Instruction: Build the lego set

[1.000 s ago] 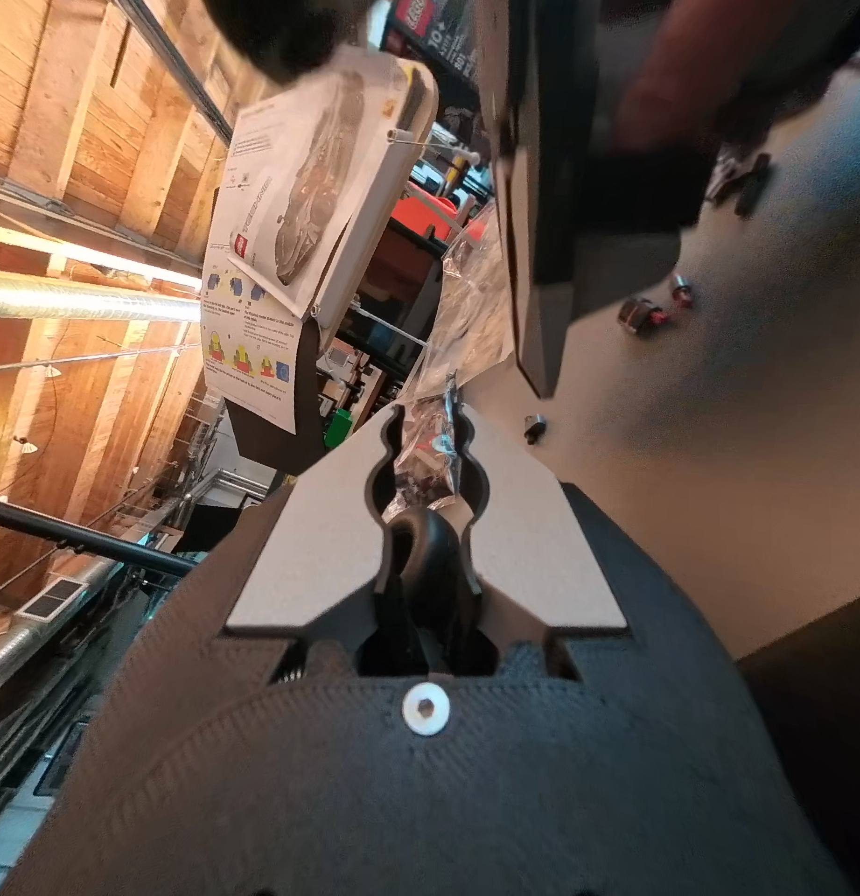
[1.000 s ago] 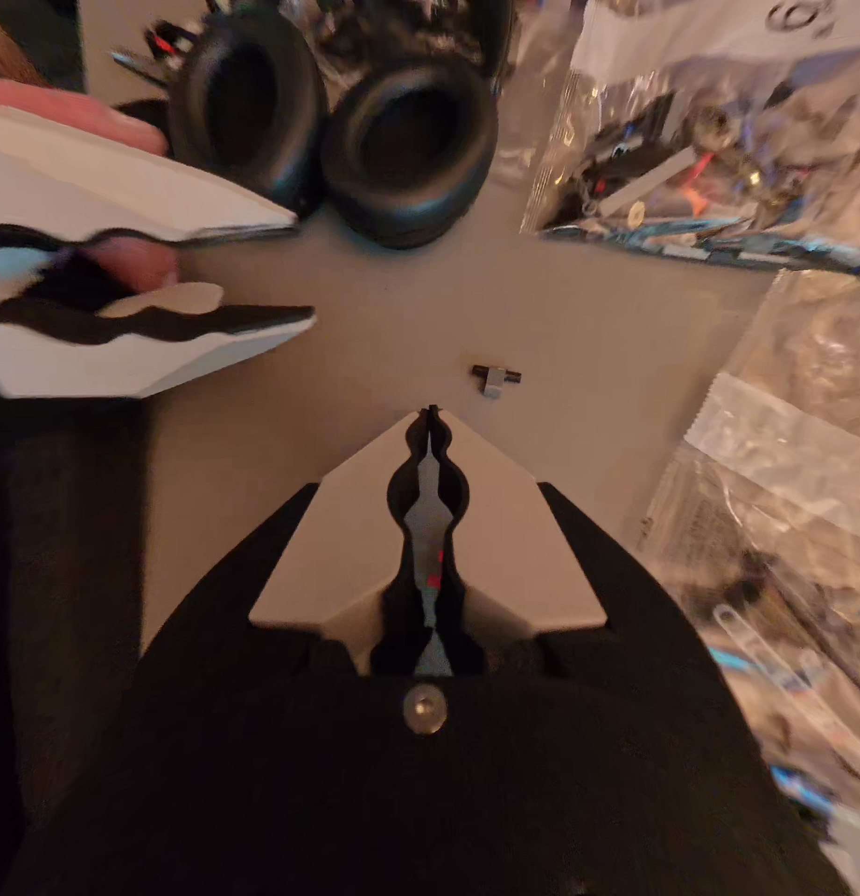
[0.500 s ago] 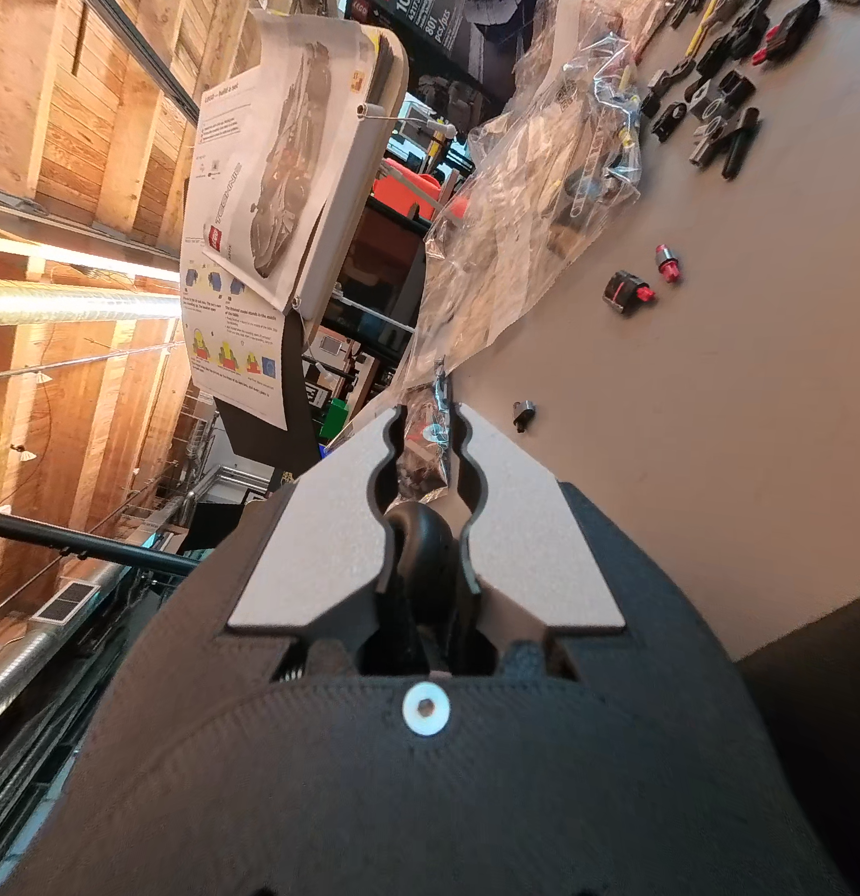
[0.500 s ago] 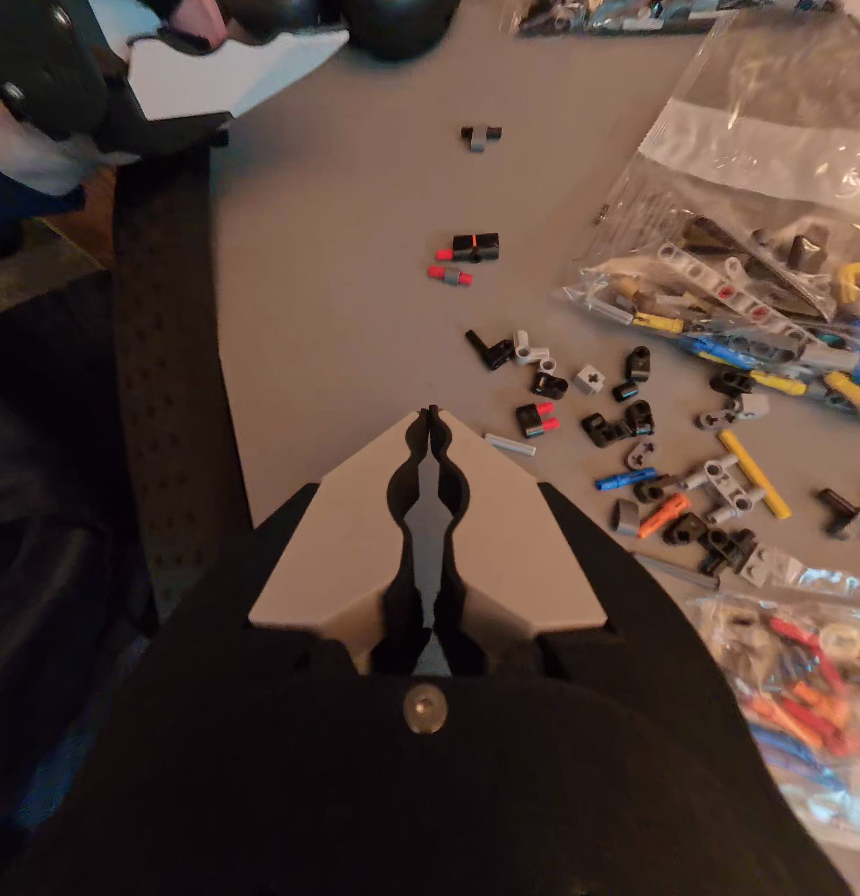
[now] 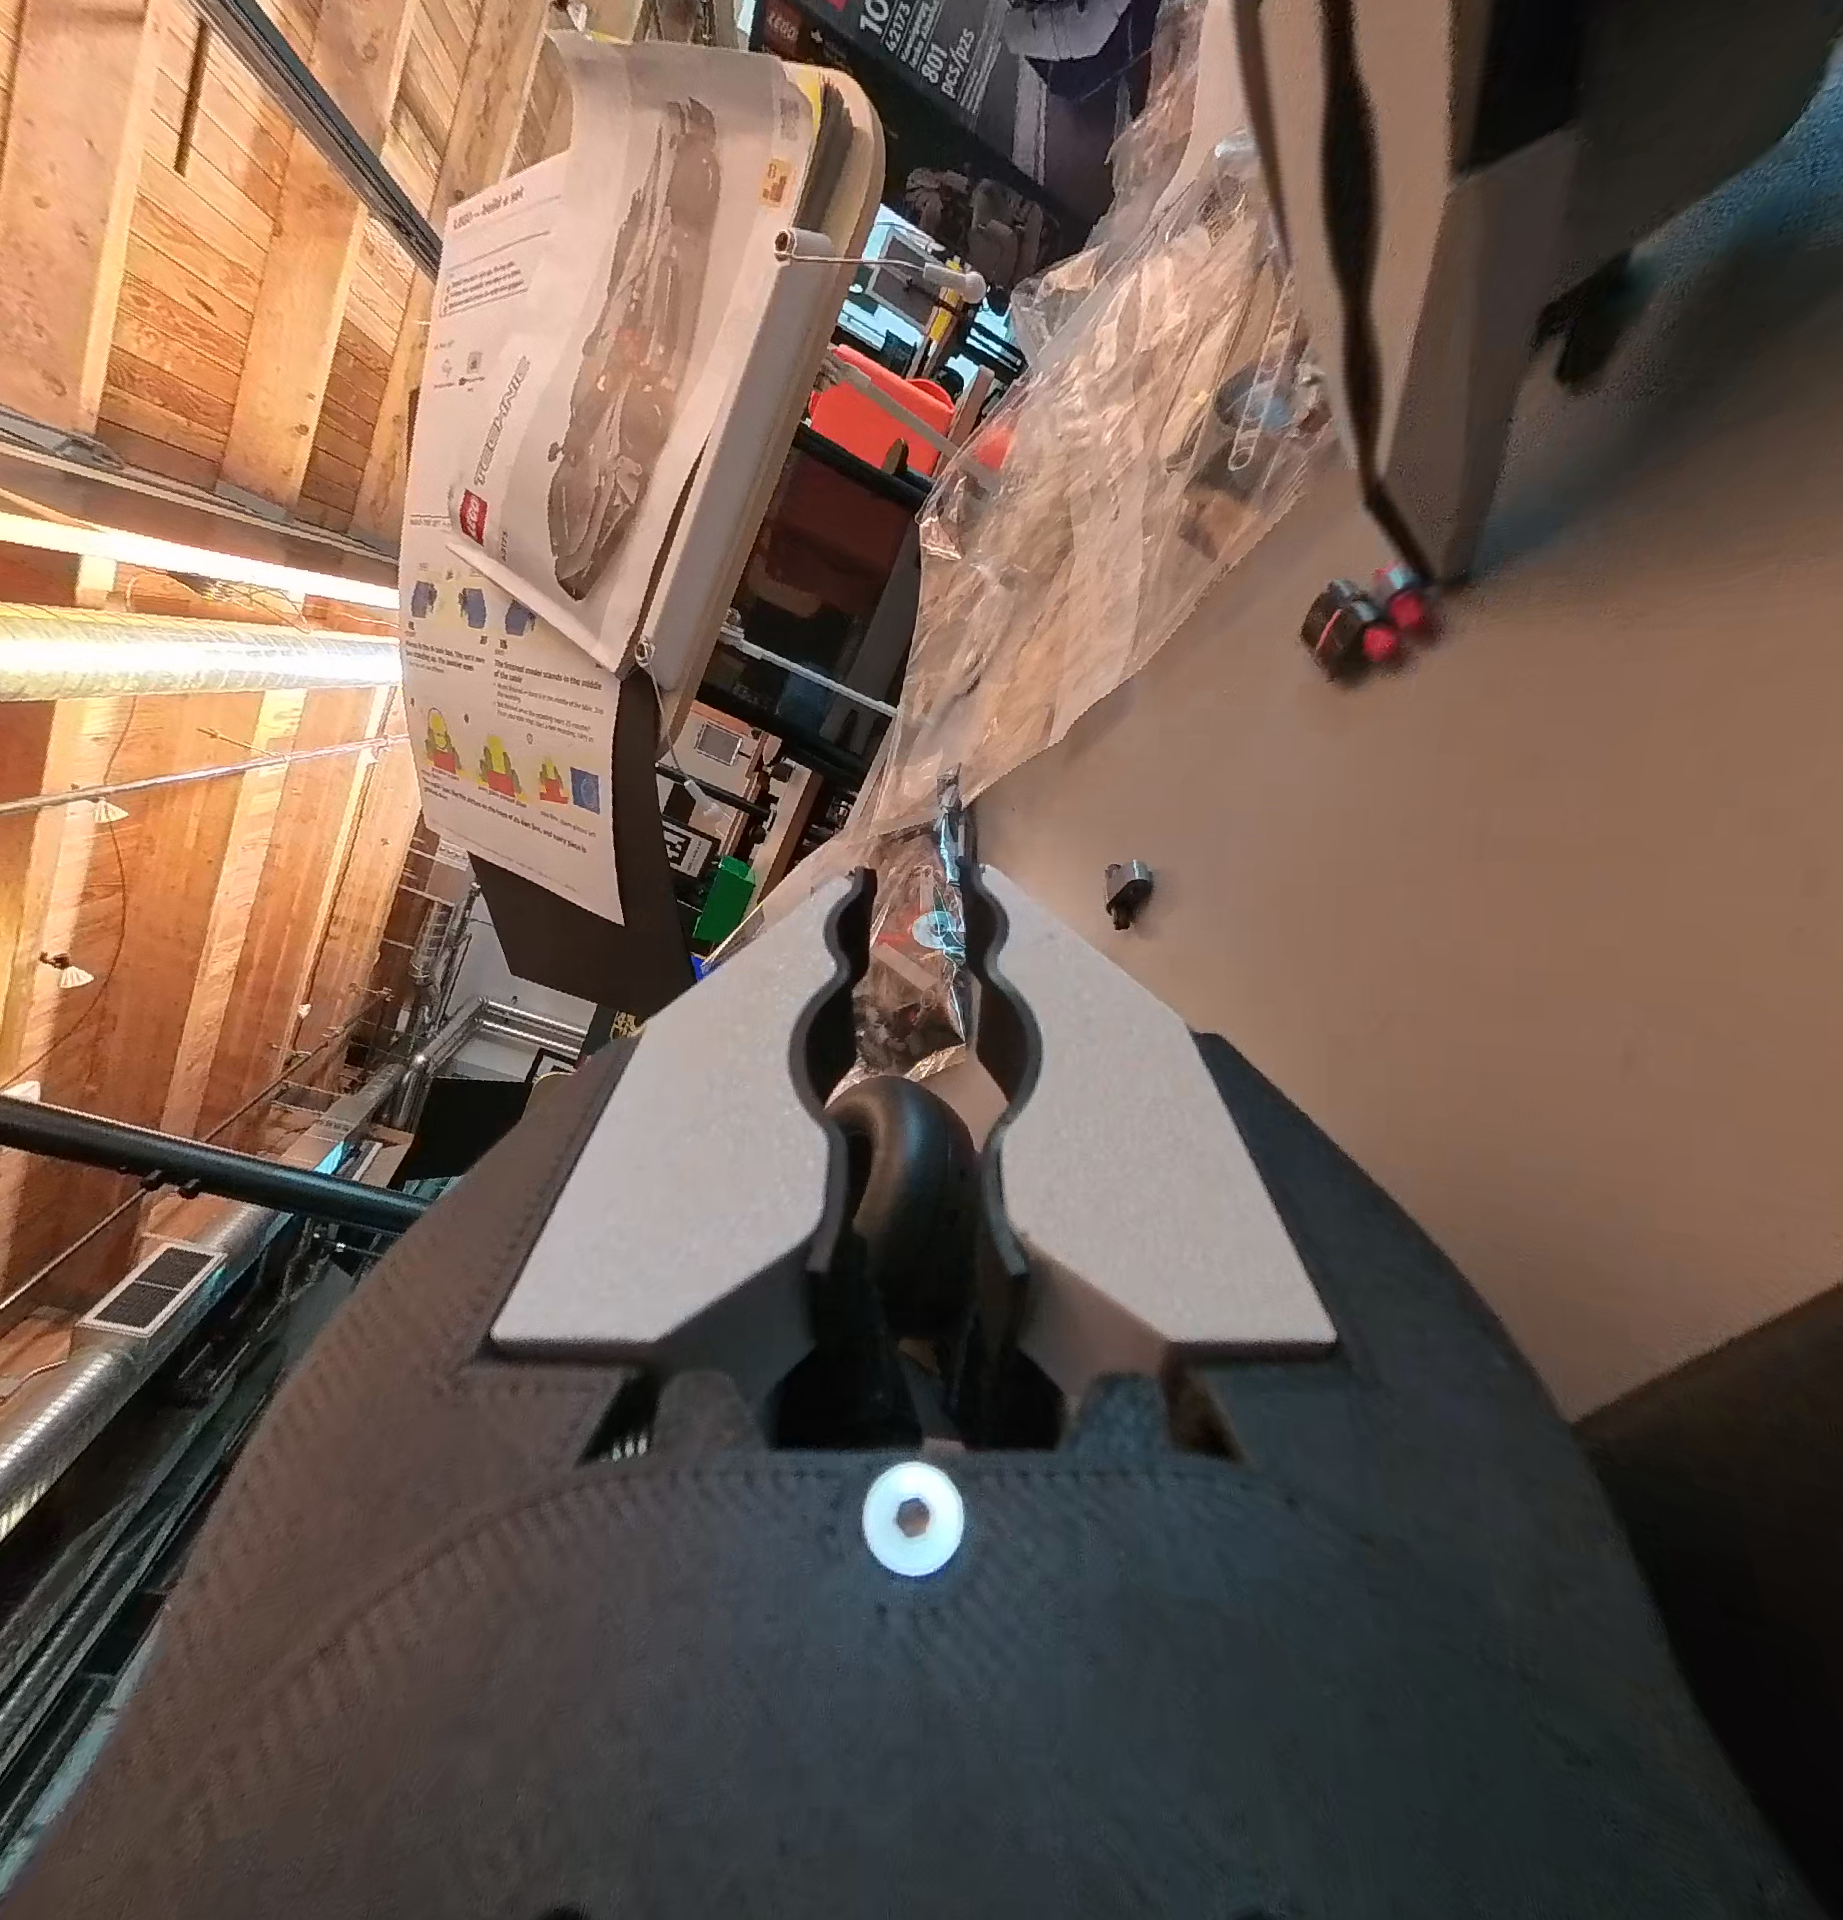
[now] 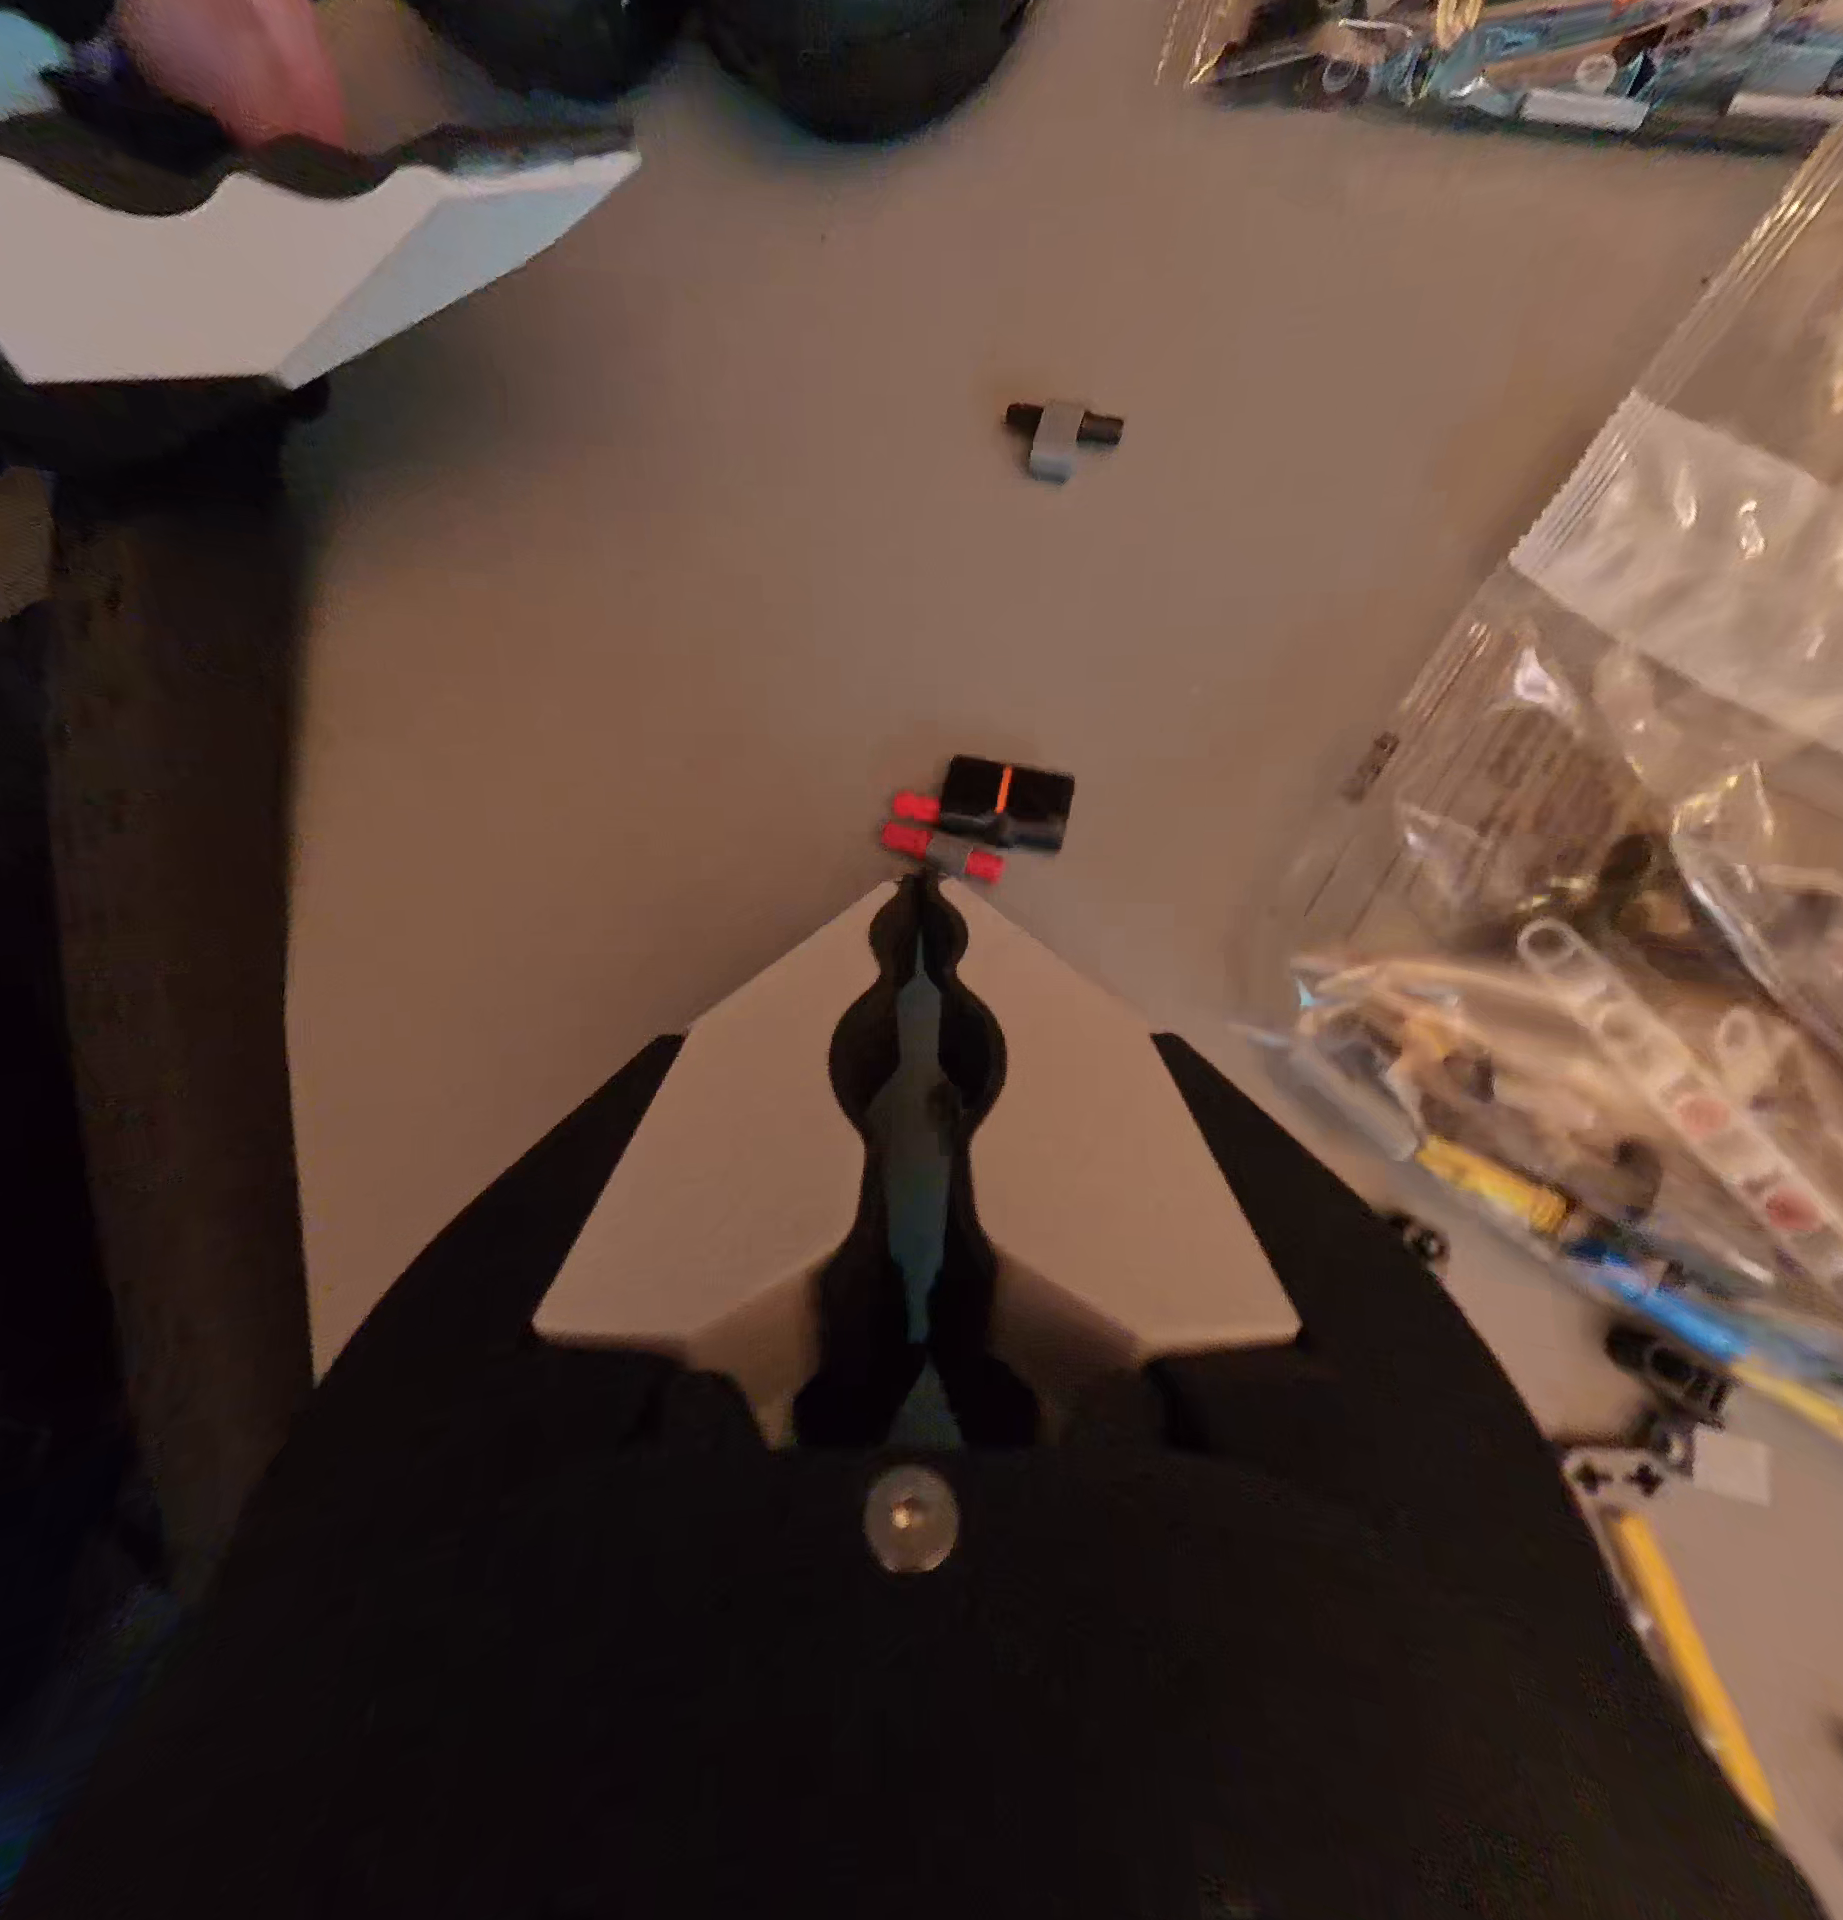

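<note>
Table (image 6: 605,623) serves as the landmark, with bagged parts (image 6: 1675,935) along its right side. Left gripper (image 5: 912,914) stays clenched around a black tyre (image 5: 901,1174), likely reserved for assembly. Right gripper (image 6: 922,883), closed and empty, hovers just short of the black-and-red pin assembly (image 6: 984,816) at mid-table, probably approaching it for pickup.

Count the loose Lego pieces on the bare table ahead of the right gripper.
3: a grey-and-black piece farthest off; a black block with a red peg nearer; a red-and-grey pin beside it, at the jaws' tips. The right gripper may hide others.
</note>
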### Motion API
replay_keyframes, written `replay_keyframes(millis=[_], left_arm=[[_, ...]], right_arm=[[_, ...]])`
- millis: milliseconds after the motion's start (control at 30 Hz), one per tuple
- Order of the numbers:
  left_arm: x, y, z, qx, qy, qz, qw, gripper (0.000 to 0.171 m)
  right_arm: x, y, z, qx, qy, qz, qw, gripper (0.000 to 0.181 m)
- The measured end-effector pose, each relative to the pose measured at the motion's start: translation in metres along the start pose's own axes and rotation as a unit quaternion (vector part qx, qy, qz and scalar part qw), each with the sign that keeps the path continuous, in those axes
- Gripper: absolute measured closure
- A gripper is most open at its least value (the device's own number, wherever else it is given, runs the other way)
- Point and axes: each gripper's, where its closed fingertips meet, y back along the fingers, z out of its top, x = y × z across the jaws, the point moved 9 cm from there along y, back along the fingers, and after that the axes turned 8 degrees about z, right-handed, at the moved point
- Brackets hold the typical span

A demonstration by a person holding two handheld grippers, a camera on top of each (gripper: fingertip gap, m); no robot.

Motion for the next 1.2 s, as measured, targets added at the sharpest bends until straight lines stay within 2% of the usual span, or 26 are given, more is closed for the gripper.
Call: replay_keyframes(millis=[133,267,367,533,667,833,933,1100,1200], left_arm=[[0.000,0.001,0.000,-0.003,0.001,0.001,1.000,0.156],[0.000,0.001,0.000,-0.004,0.002,-0.001,1.000,0.156],[-0.001,0.000,0.000,-0.003,0.001,-0.007,1.000,0.156],[-0.001,-0.001,-0.001,0.002,0.000,-0.010,1.000,0.156],[-0.001,-0.001,0.000,0.002,-0.003,-0.007,1.000,0.156],[-0.001,-0.001,0.000,0.005,-0.005,-0.006,1.000,0.156],[-0.001,-0.001,0.000,0.005,-0.005,-0.005,1.000,0.156],[-0.002,-0.002,0.000,0.006,-0.007,-0.010,1.000,0.157],[-0.002,-0.002,0.000,0.005,-0.005,-0.010,1.000,0.157]], right_arm=[[-0.013,-0.002,0.008,0.002,-0.011,-0.026,1.000,0.181],[-0.004,0.004,0.009,-0.007,-0.001,0.015,1.000,0.181],[0.002,0.012,0.004,0.009,0.010,0.006,1.000,0.181],[0.003,0.044,-0.022,-0.007,-0.024,-0.002,1.000,0.181],[-0.003,0.045,-0.040,0.007,-0.047,0.003,0.999,0.181],[-0.011,0.032,-0.030,-0.005,-0.035,0.014,0.999,0.181],[-0.025,0.032,-0.024,-0.001,-0.035,-0.020,0.999,0.181],[-0.022,0.046,-0.023,-0.018,-0.025,-0.038,0.999,0.181],[-0.010,0.061,-0.036,-0.022,-0.024,-0.036,0.999,0.181]])
